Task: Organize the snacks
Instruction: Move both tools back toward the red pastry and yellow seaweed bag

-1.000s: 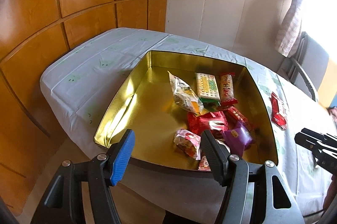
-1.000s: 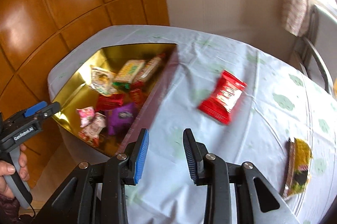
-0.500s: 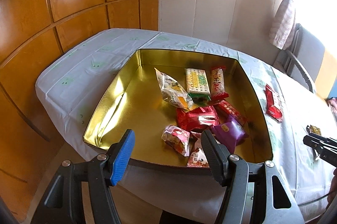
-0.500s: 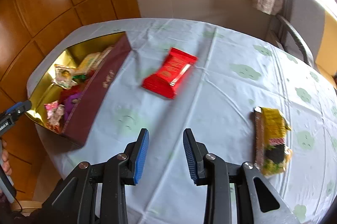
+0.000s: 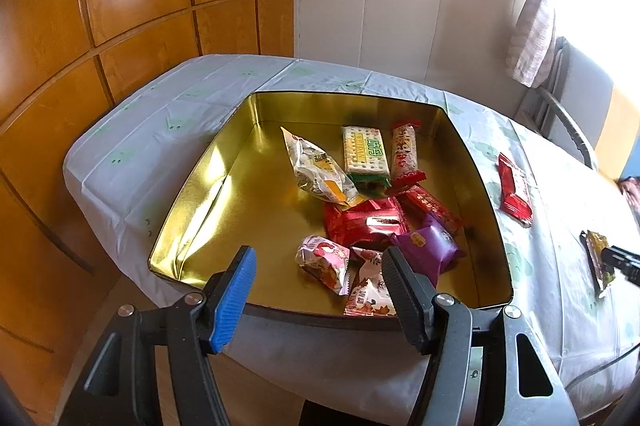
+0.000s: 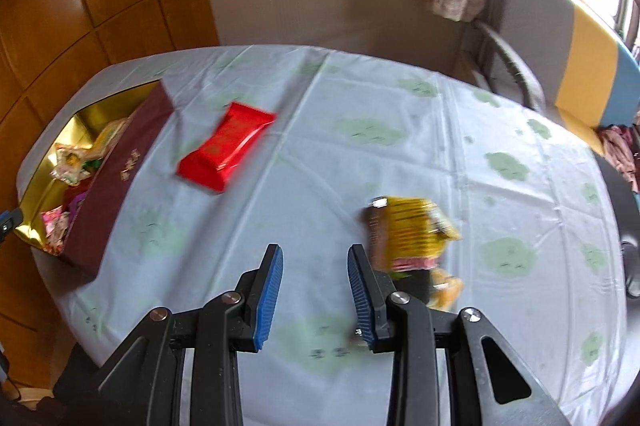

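Two packets lay loose on the worktop (image 6: 280, 226): yellow packet (image 6: 412, 234) just right of the right tongs (image 6: 314, 290), open and empty, likely next; left tongs (image 5: 316, 286), wide open and empty, hovered before the tin (image 5: 224, 185).

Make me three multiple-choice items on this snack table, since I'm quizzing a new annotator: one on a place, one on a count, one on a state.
1. Where is the purple packet?
A. in the gold tin
B. on the cloth
C. in a gripper

2. How many snacks lie on the tablecloth outside the tin?
A. none
B. two
C. five

3. How are the right gripper jaws?
A. shut on a packet
B. open, holding nothing
C. out of view

Answers: 1 A, it lies among the tin's packets. 2 B, the red packet and yellow packet. 3 B, bare cloth shows between the fingers.
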The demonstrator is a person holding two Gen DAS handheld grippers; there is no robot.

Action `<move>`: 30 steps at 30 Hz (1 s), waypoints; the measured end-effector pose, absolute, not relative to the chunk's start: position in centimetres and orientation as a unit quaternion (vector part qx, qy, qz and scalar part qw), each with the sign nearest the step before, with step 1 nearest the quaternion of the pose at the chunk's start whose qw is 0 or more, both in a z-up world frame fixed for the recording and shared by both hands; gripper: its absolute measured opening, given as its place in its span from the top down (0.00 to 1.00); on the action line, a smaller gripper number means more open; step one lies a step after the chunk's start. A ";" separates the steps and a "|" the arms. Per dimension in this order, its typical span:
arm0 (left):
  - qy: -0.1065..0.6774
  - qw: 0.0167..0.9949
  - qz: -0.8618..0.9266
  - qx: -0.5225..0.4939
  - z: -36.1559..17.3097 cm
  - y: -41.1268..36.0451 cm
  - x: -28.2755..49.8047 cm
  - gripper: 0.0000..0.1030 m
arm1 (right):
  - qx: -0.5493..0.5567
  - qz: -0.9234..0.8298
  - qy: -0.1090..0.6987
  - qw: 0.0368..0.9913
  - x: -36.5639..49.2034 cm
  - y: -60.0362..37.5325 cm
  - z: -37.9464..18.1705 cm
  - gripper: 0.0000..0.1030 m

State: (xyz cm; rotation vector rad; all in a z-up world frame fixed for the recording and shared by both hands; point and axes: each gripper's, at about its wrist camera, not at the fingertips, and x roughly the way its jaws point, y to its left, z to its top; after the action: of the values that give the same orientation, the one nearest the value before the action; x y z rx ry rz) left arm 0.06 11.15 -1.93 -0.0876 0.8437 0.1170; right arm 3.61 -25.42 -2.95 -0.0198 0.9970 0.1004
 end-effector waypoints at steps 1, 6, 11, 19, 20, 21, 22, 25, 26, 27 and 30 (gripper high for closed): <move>0.409 0.910 0.056 -0.042 -1.9 11.1 0.1 0.36 | -0.013 0.044 0.477 0.878 3.7 -25.9 -2.7 0.67; 0.408 0.910 0.056 -0.038 -1.8 10.9 0.1 0.36 | -0.051 0.011 0.465 0.884 4.5 -29.1 -1.5 0.66; 0.407 0.911 0.054 -0.029 -1.7 10.5 0.1 0.36 | -0.050 -0.040 0.471 0.880 5.9 -34.0 -2.3 0.66; 0.413 0.909 0.044 -0.016 -1.9 9.4 0.3 0.36 | 0.056 -0.102 0.514 0.850 6.9 -39.4 -4.4 0.66; 0.414 0.909 0.043 -0.014 -1.9 9.2 0.3 0.36 | 0.061 -0.102 0.517 0.848 6.9 -39.5 -4.5 0.66; 0.415 0.909 0.042 -0.012 -1.9 9.1 0.3 0.36 | 0.071 -0.100 0.522 0.844 7.0 -39.6 -4.7 0.66; 0.415 0.909 0.040 -0.010 -2.0 8.9 0.4 0.36 | 0.081 -0.098 0.525 0.842 7.0 -39.7 -4.9 0.66; 0.417 0.908 0.036 -0.005 -1.9 8.4 0.4 0.36 | 0.106 -0.088 0.529 0.837 7.1 -39.9 -5.1 0.66; 0.416 0.909 0.033 -0.002 -1.8 8.1 0.5 0.36 | 0.108 -0.087 0.530 0.837 7.2 -39.9 -5.3 0.66; 0.416 0.909 0.031 0.001 -1.8 8.0 0.5 0.36 | 0.111 -0.086 0.530 0.836 7.2 -39.8 -5.3 0.66; 0.416 0.909 0.024 0.007 -1.5 7.4 0.8 0.36 | 0.121 -0.081 0.533 0.834 7.2 -39.7 -5.5 0.66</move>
State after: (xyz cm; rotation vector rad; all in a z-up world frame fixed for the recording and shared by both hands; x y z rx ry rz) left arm 0.79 7.37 -1.48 0.0139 0.8571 0.0490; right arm 7.16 -39.66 -5.46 0.2566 1.1283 -0.1714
